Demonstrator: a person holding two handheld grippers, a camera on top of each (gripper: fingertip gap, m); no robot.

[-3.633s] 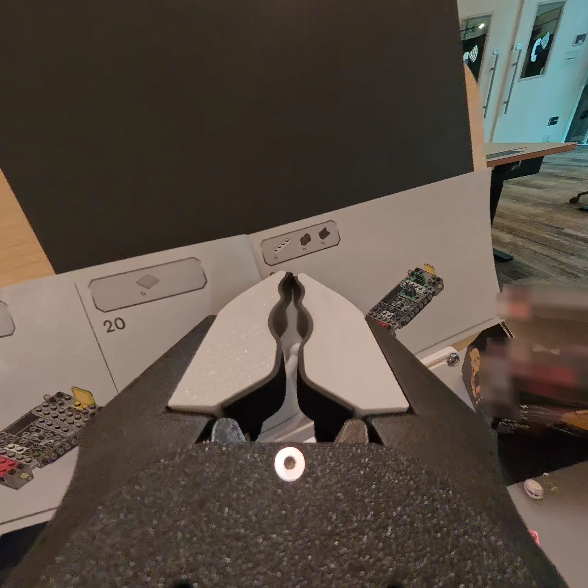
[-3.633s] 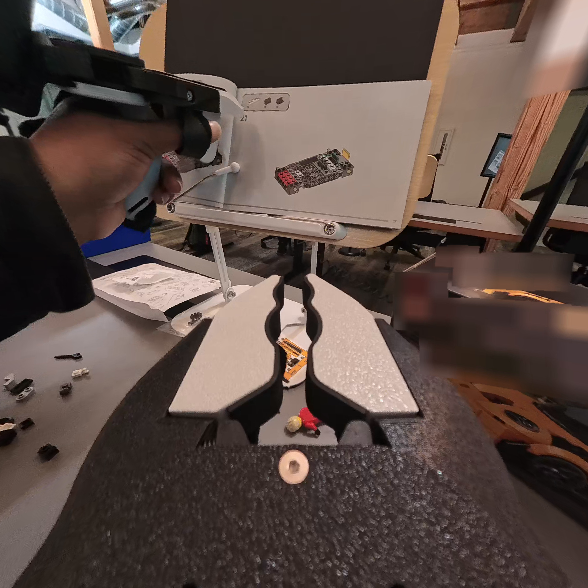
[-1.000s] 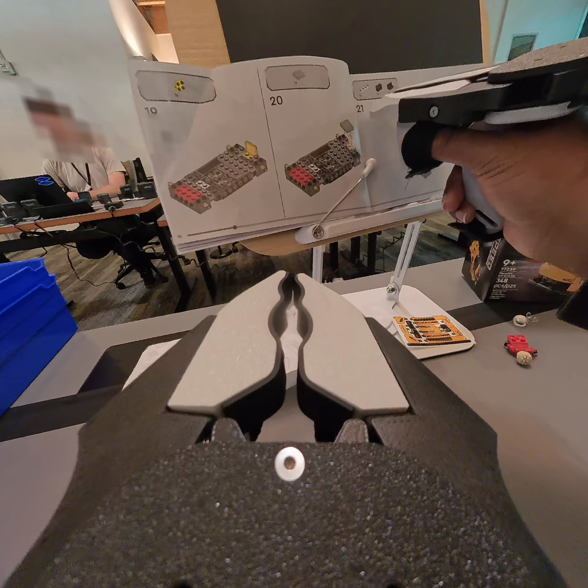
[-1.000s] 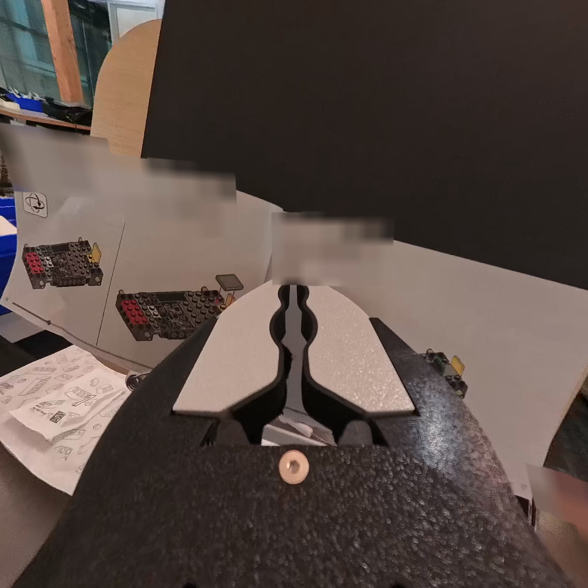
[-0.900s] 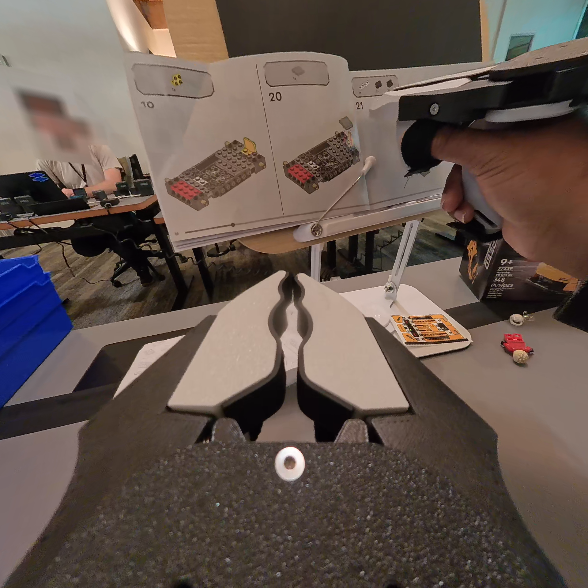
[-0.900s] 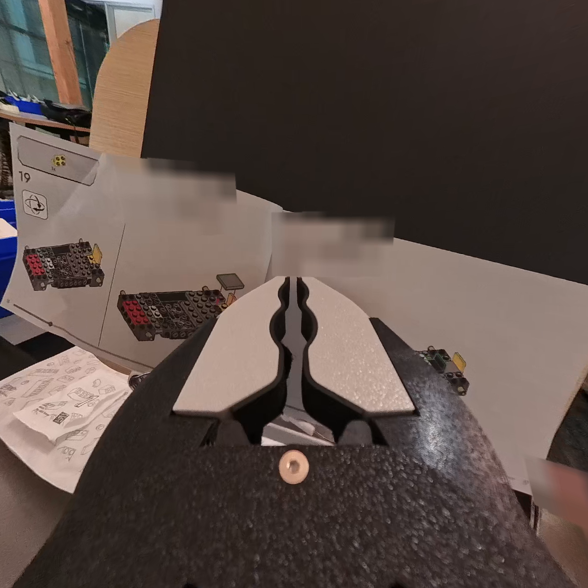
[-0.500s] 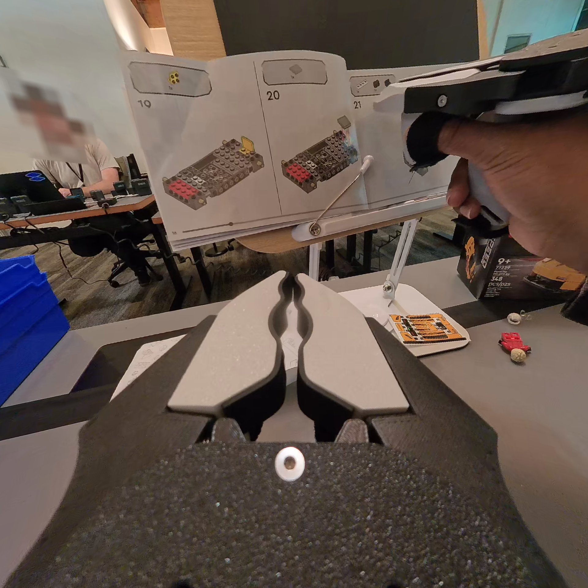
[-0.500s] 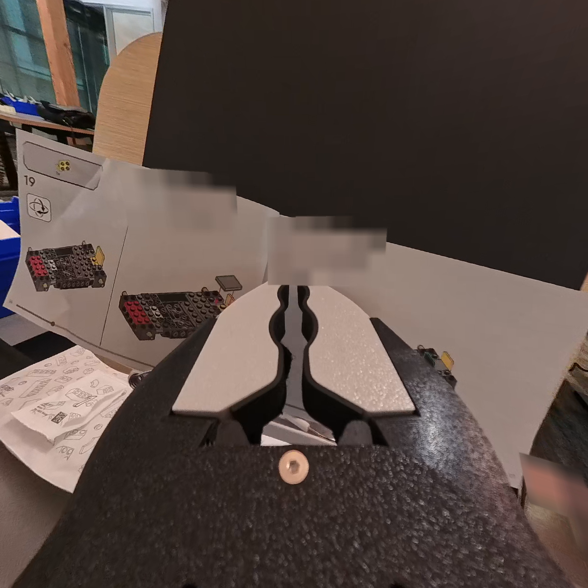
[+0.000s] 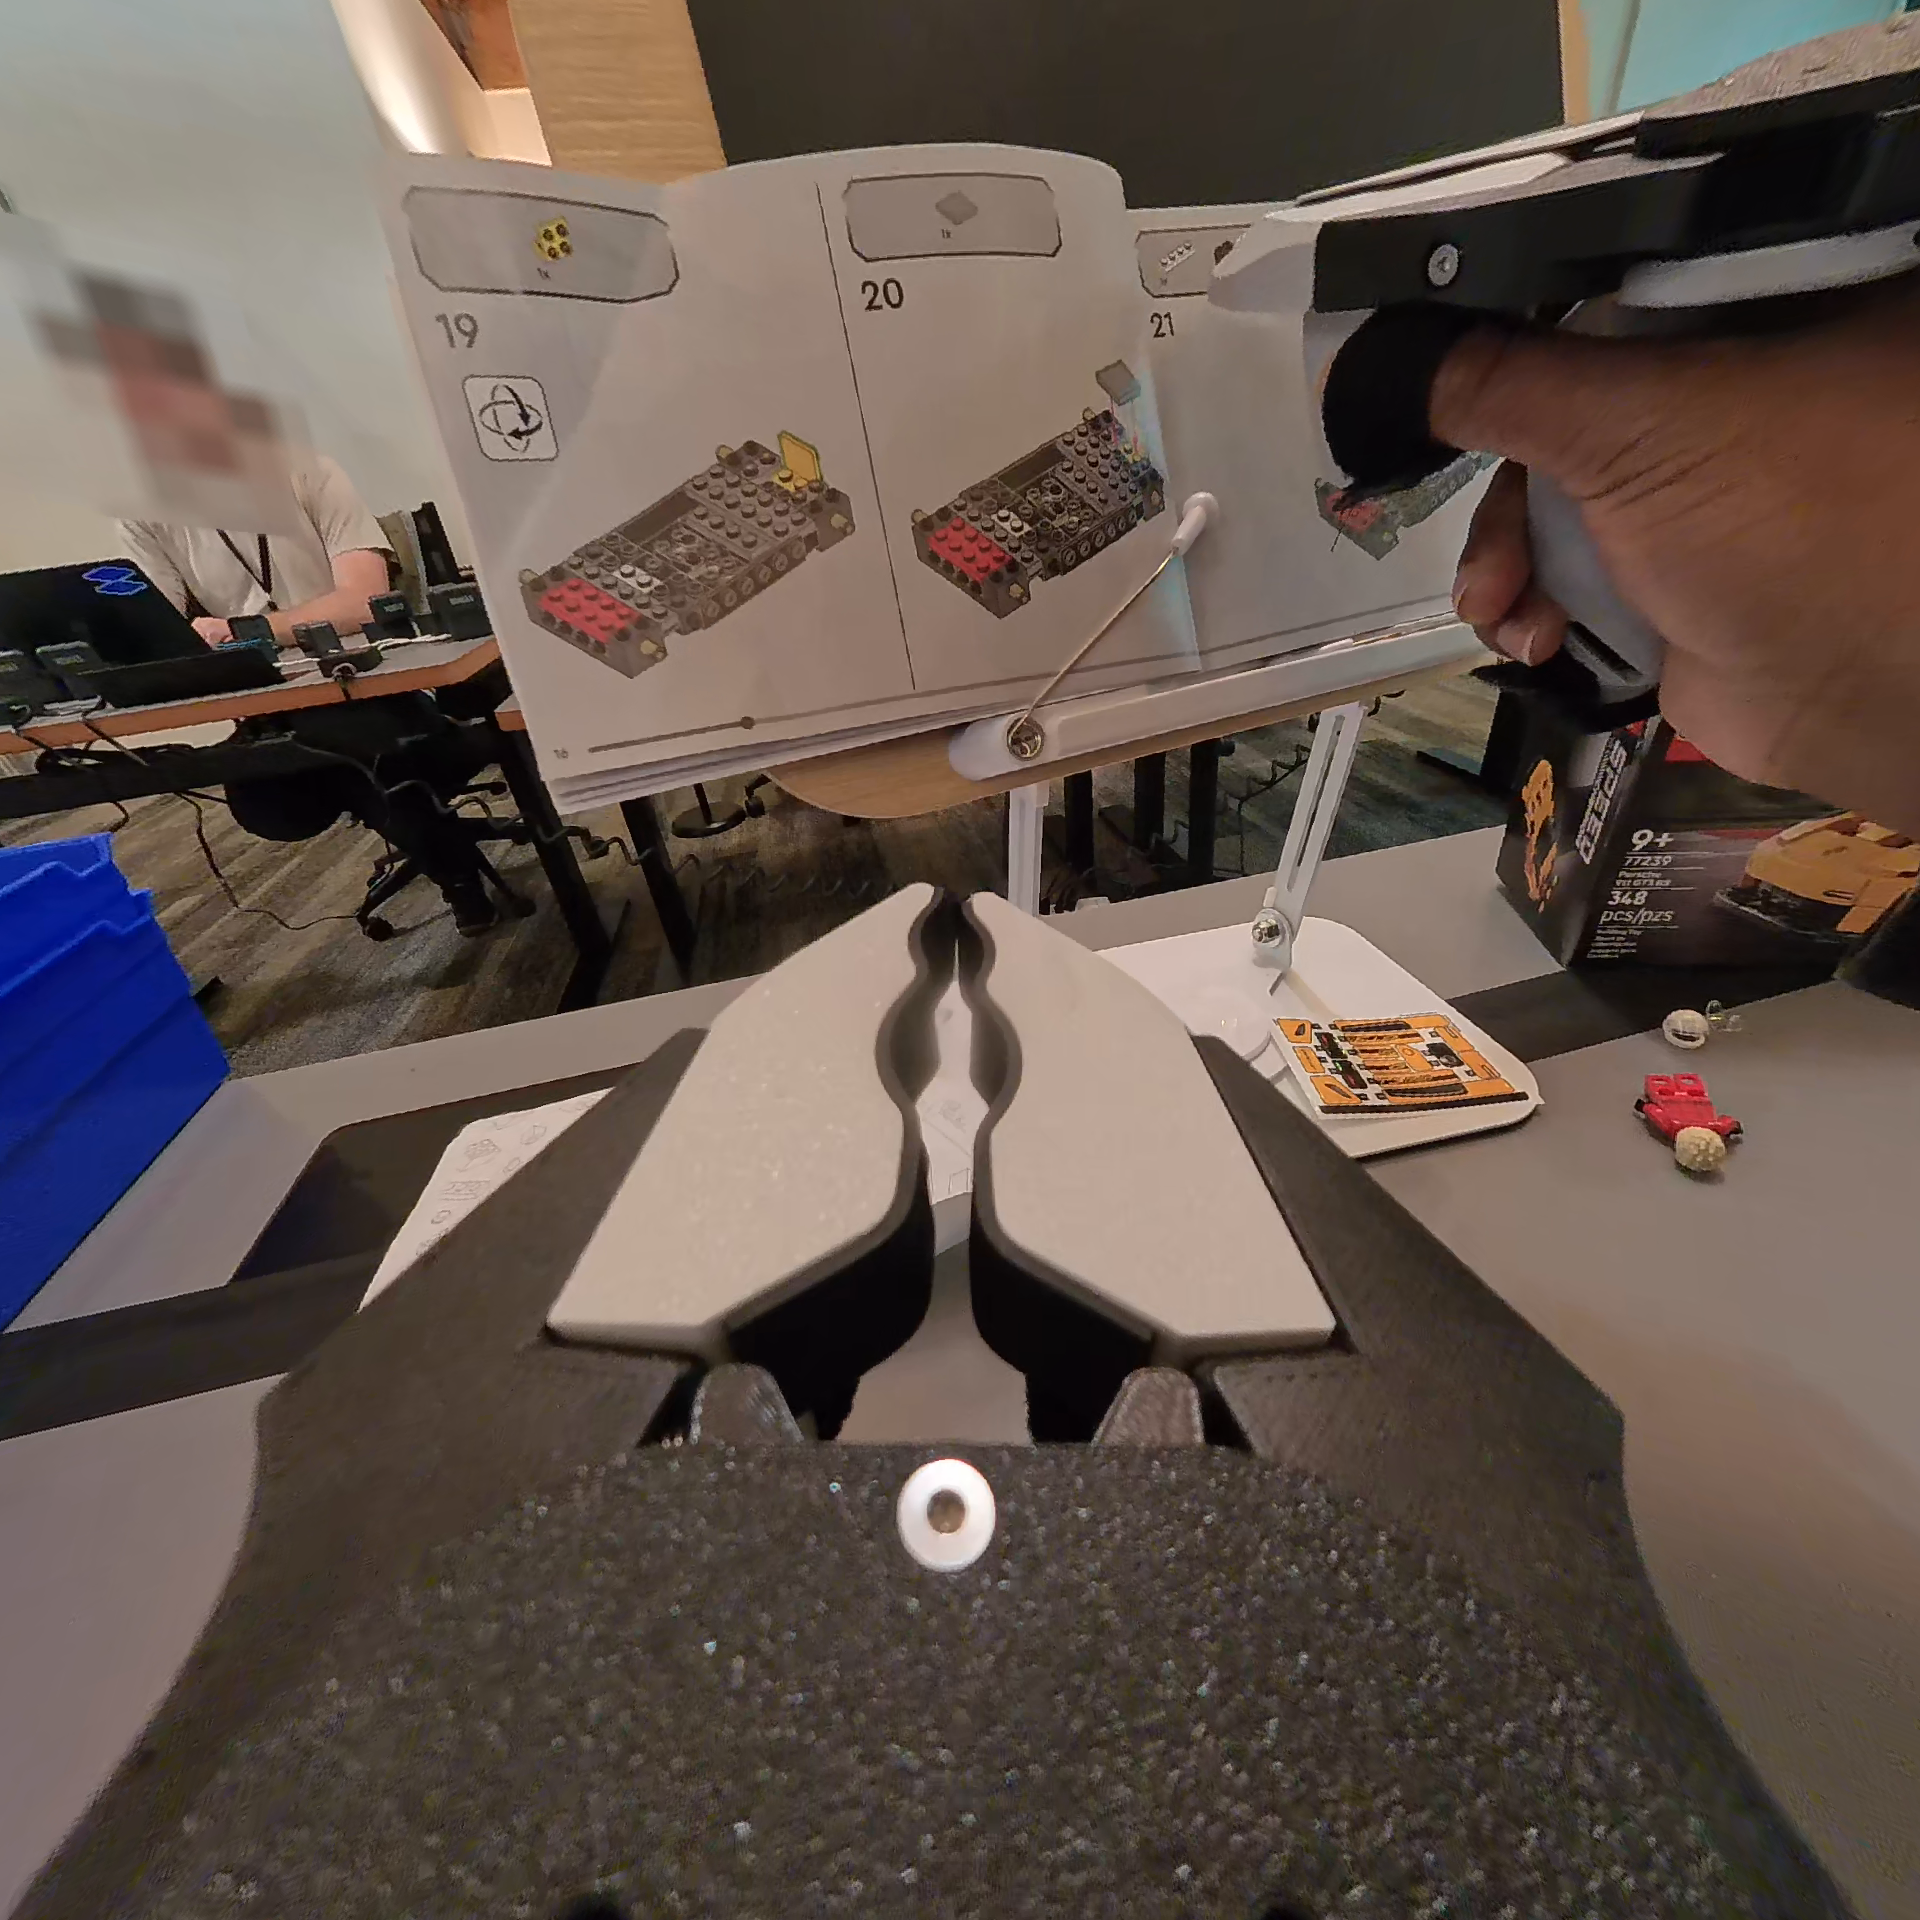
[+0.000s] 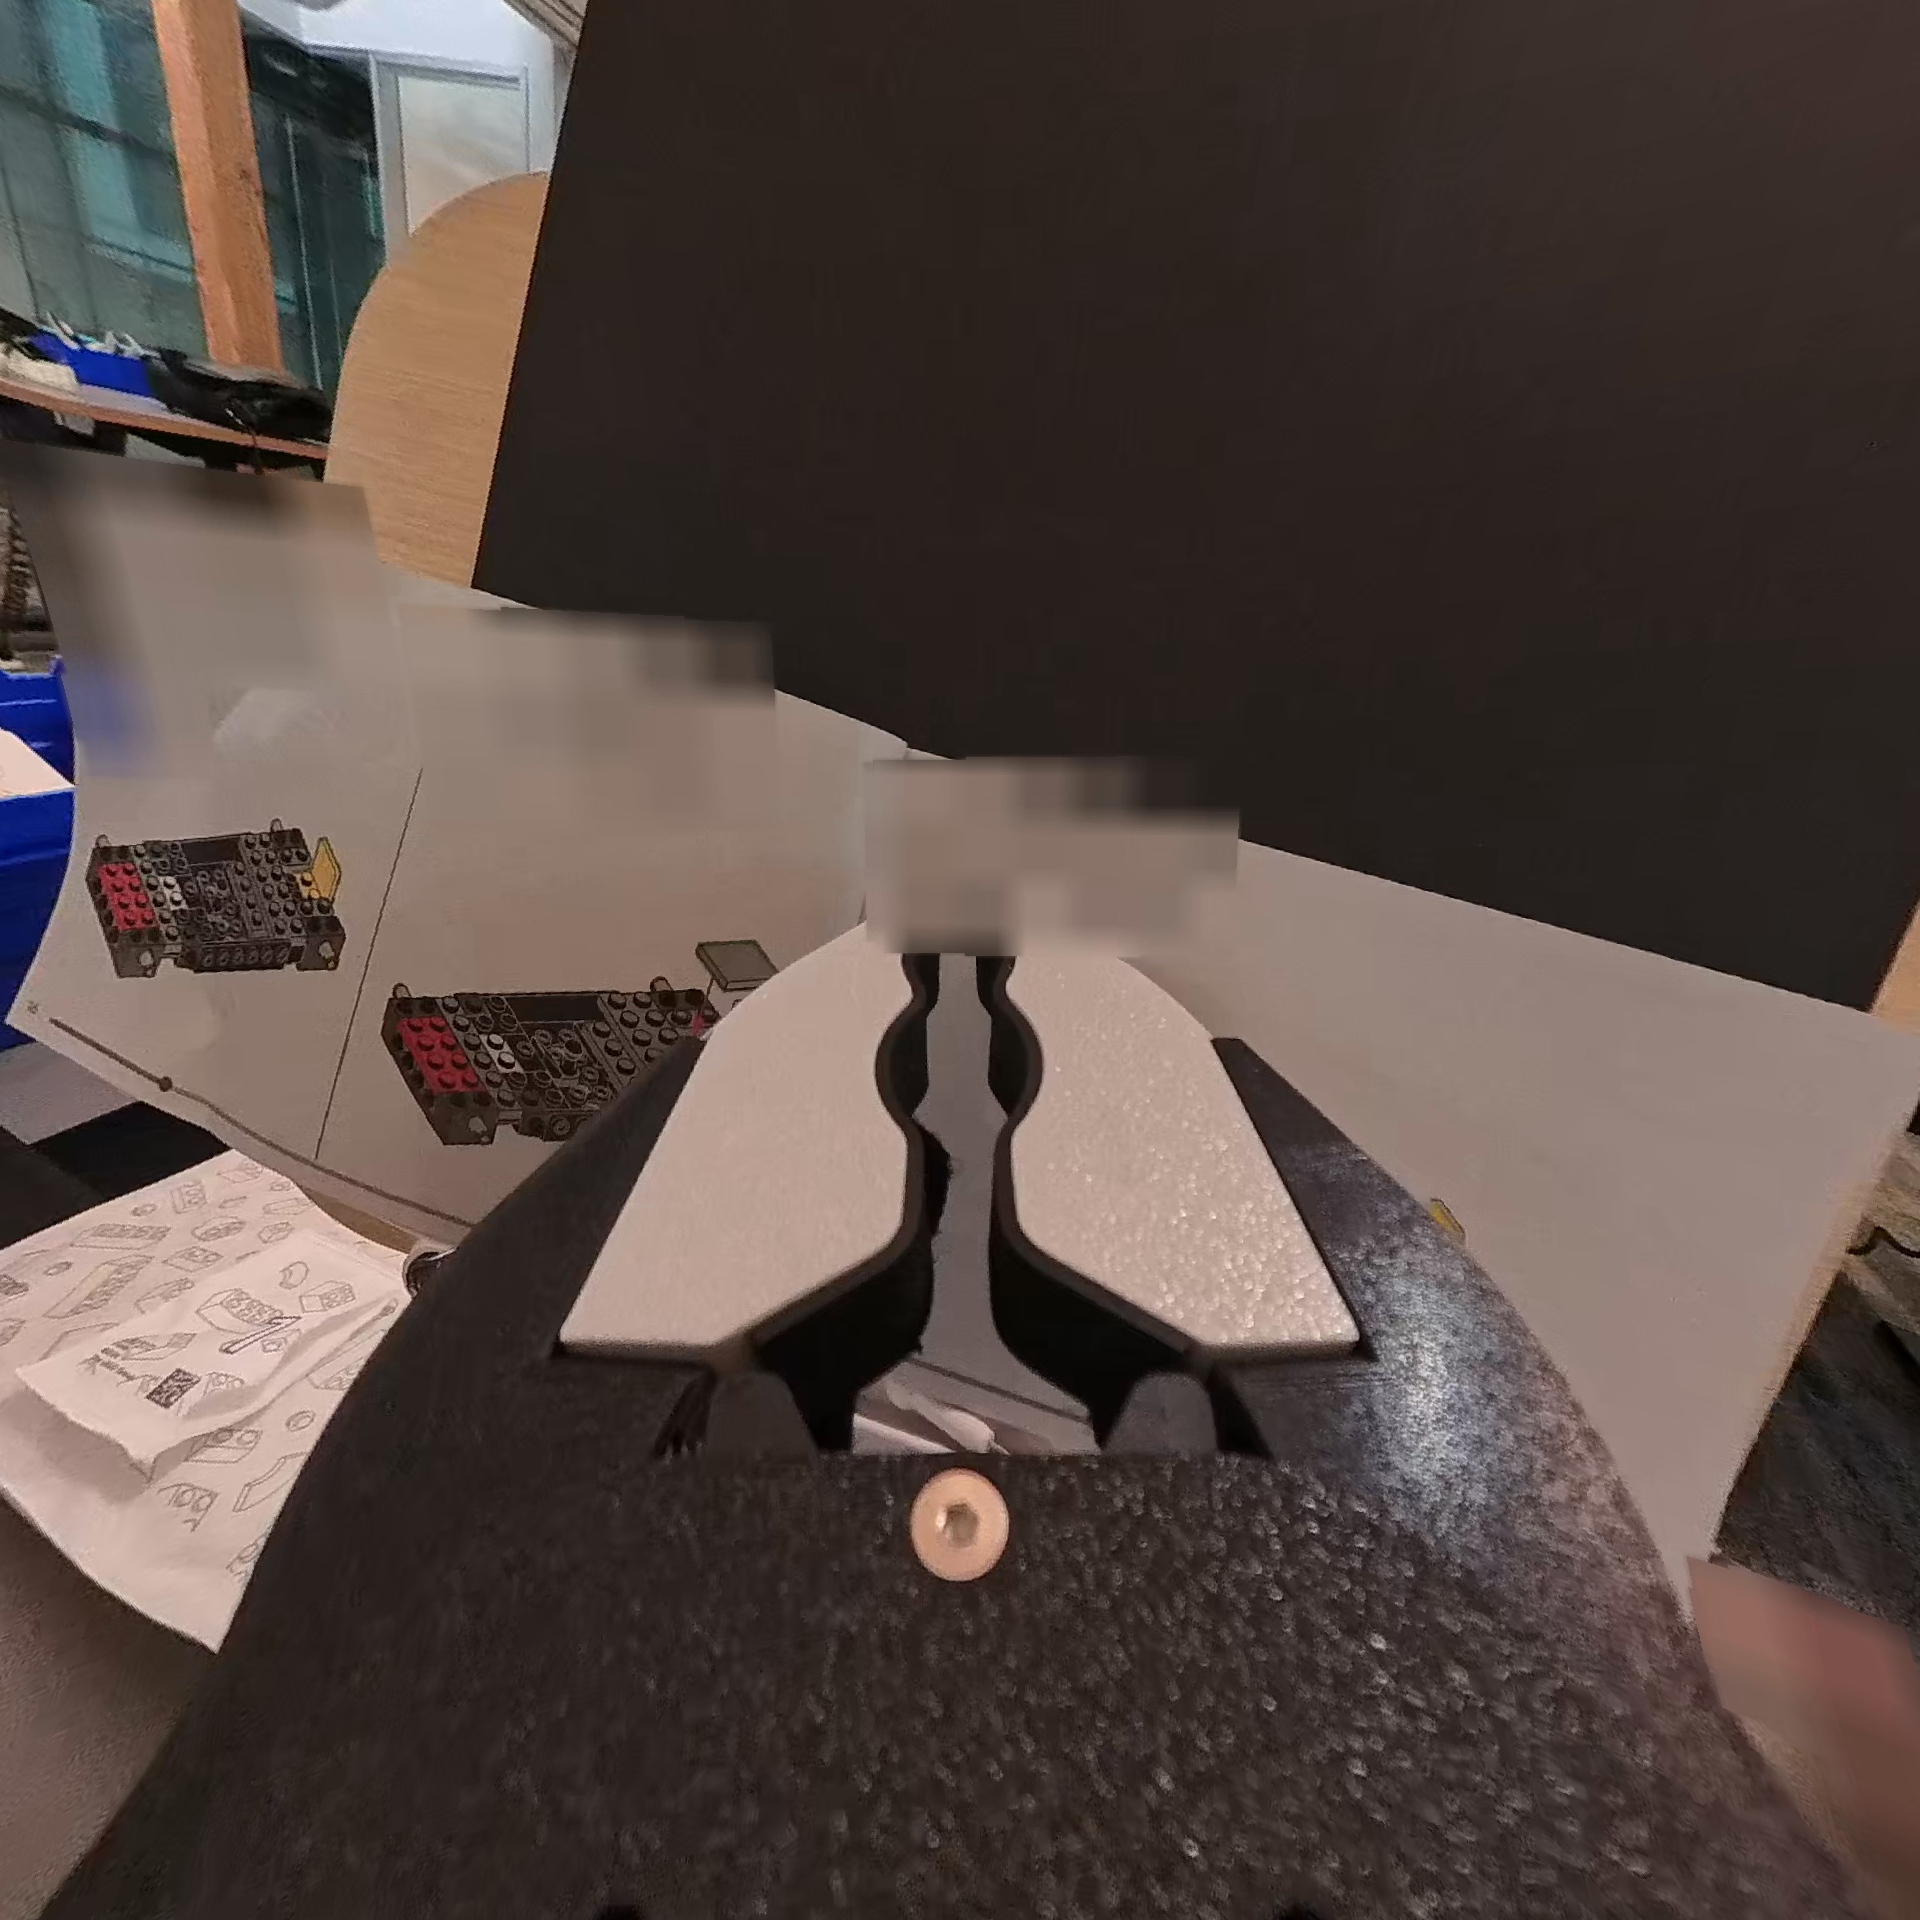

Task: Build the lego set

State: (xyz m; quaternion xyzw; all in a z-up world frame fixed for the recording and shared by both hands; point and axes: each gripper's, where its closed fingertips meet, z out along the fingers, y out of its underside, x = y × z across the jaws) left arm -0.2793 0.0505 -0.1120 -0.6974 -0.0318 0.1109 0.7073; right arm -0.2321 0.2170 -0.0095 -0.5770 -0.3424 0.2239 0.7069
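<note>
The open instruction booklet (image 9: 831, 468) rests on a white stand (image 9: 1340, 961) at the back of the grey table. My left gripper (image 9: 954, 906) is shut and empty, held low over the table in front of the stand. My right gripper (image 9: 1247, 272), held by a hand, is up against the booklet's right-hand page. In the right wrist view my right gripper (image 10: 956, 966) has its jaws closed to a thin slit right at the booklet (image 10: 623, 935), and I see nothing between them. No loose bricks or model show.
An orange sticker sheet (image 9: 1403, 1070) lies on the stand's base. A red minifigure part (image 9: 1683, 1117) and the set's box (image 9: 1714, 873) are at the right. A printed paper bag (image 10: 156, 1351) lies left of the stand. Blue bins (image 9: 83, 1039) stand far left. A person sits at a desk behind. Across from one pair of fingers to the other is roughly 20 cm.
Since 3.6 s ago my left gripper has pulled back from the booklet to the table, and my right gripper has gone up to the booklet. Over the last second both have barely shifted.
</note>
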